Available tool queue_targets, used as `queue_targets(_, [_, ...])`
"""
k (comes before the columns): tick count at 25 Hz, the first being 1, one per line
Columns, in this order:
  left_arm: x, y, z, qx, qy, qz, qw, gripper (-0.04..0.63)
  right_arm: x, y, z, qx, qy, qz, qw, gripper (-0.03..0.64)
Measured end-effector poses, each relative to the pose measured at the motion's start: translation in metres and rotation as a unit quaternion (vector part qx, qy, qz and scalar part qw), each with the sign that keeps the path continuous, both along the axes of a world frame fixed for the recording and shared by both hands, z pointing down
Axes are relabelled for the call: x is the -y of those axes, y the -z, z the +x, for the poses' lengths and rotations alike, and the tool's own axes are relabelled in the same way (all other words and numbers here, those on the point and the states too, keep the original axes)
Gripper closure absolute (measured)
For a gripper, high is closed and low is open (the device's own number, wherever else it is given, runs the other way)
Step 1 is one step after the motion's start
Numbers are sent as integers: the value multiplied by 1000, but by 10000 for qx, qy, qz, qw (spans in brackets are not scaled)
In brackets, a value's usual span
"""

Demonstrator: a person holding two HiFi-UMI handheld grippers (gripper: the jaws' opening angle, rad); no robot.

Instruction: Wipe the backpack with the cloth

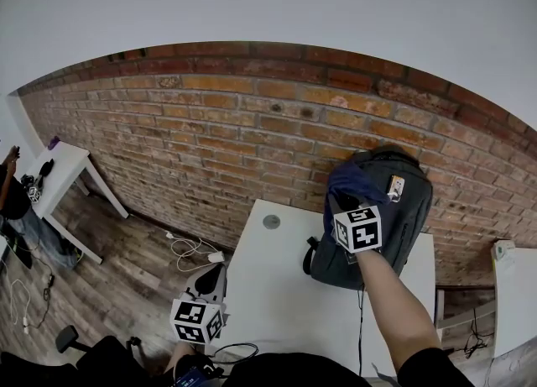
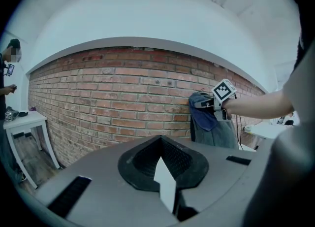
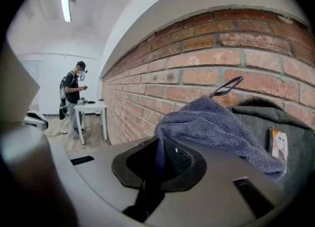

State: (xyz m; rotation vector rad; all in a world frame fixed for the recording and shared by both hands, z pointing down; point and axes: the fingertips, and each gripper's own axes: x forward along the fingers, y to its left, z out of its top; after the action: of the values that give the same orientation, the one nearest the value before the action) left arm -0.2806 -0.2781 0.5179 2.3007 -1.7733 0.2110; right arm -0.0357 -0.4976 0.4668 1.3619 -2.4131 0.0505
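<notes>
Head view: the left gripper (image 1: 205, 297) hangs beside the white table's (image 1: 277, 293) near left corner. The right gripper (image 1: 344, 206) holds a blue cloth (image 1: 352, 184) against the grey backpack (image 1: 403, 217), which stands at the far right edge. Left gripper view: jaws together, empty. Right gripper view: jaws clamped on the cloth.

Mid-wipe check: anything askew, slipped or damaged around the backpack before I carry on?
Nothing stands out. The backpack stands upright on the white table against the brick wall; the blue cloth is clamped in the right gripper and lies on its upper front. The left gripper is shut on nothing, away from it.
</notes>
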Motion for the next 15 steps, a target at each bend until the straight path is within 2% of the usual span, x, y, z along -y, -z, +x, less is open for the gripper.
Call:
queue_targets(9, [0,-2,4,13,-82,-28,10000,598,-39,-56,-20,34,159,-433,9989,588])
queue_targets(15, [-2,-4,6,29,-83,-49,9999,598,-68,-97,-28,-126,286,-690,9971,586])
